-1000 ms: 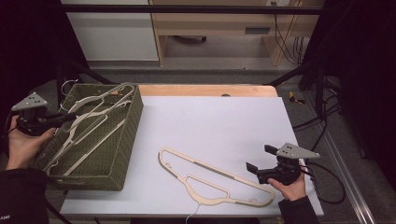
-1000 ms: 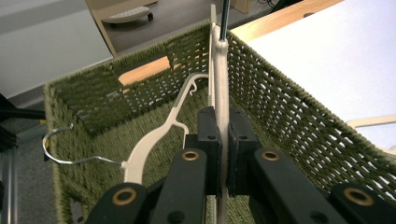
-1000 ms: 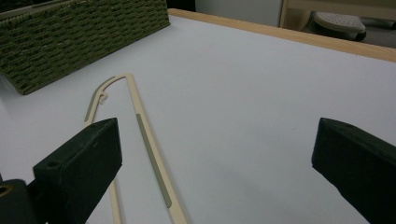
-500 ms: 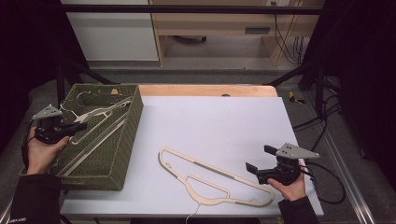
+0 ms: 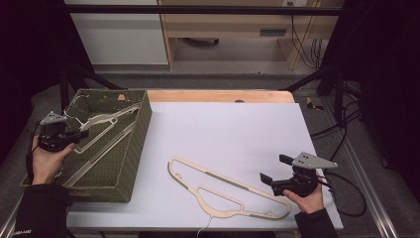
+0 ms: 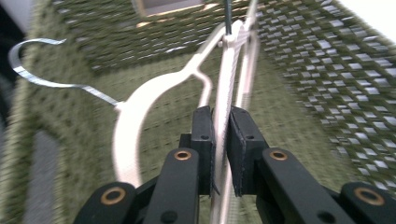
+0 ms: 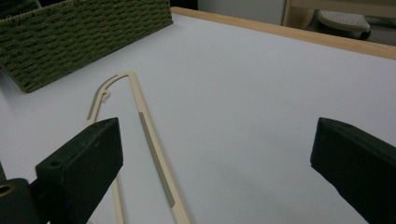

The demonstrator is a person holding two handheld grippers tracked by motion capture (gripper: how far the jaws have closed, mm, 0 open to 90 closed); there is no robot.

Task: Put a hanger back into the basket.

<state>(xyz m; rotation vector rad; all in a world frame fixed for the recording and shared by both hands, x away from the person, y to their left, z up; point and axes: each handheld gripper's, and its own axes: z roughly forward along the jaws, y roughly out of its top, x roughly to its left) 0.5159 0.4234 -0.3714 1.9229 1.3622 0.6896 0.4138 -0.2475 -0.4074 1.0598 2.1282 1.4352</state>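
Left gripper (image 6: 220,140) clamped on hanger (image 6: 229,74) in basket (image 5: 130,148), long axis along it; right gripper (image 5: 275,171) wide apart beside counter hanger (image 5: 223,191).

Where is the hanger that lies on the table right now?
In the high view, the hanger lies flat on the white table, near its front edge, between the basket and the right gripper.
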